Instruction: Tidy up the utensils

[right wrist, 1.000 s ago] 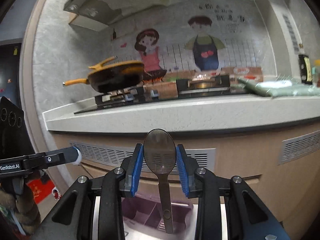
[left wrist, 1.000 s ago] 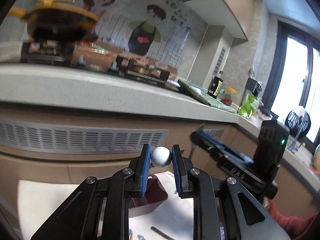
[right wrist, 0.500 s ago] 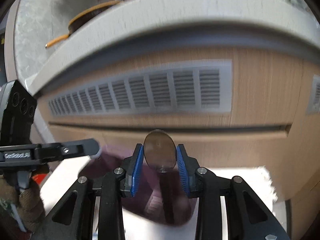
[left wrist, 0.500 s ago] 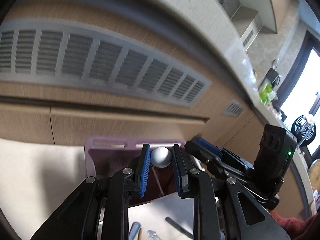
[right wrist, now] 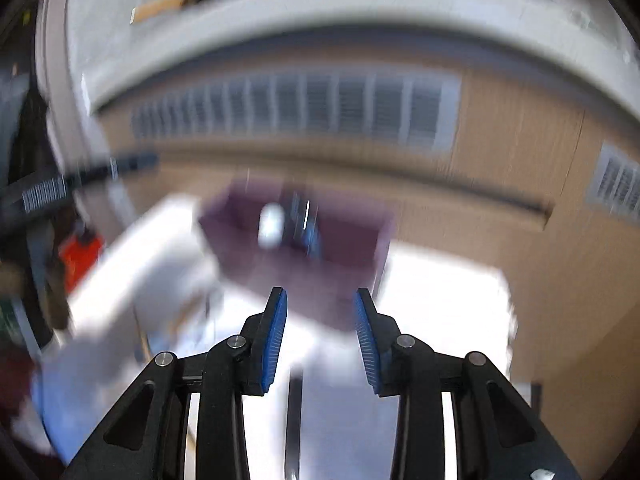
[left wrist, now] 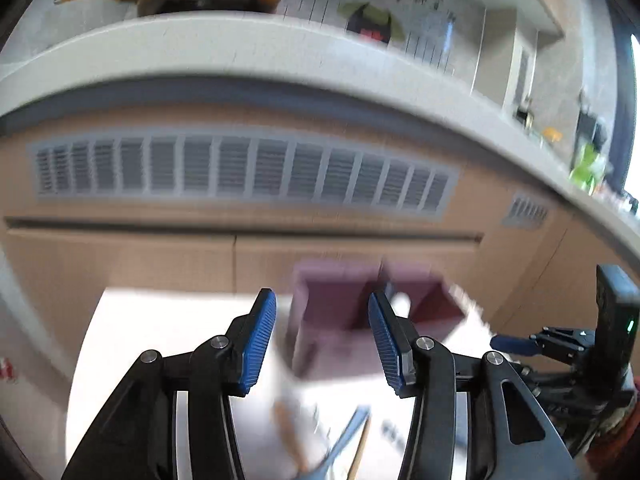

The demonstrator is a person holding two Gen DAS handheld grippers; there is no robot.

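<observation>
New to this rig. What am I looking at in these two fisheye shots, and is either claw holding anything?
No robot arm here: a person holds a two-finger gripper in each hand, each with a fisheye camera looking along its fingers. One view shows the left gripper, the other the right gripper. Both face a purple utensil holder standing on a white surface before kitchen cabinets. Blurred utensils lie on that surface. Both grippers are open and empty; the left gripper's jaws have just been opening, nothing between them.
</observation>
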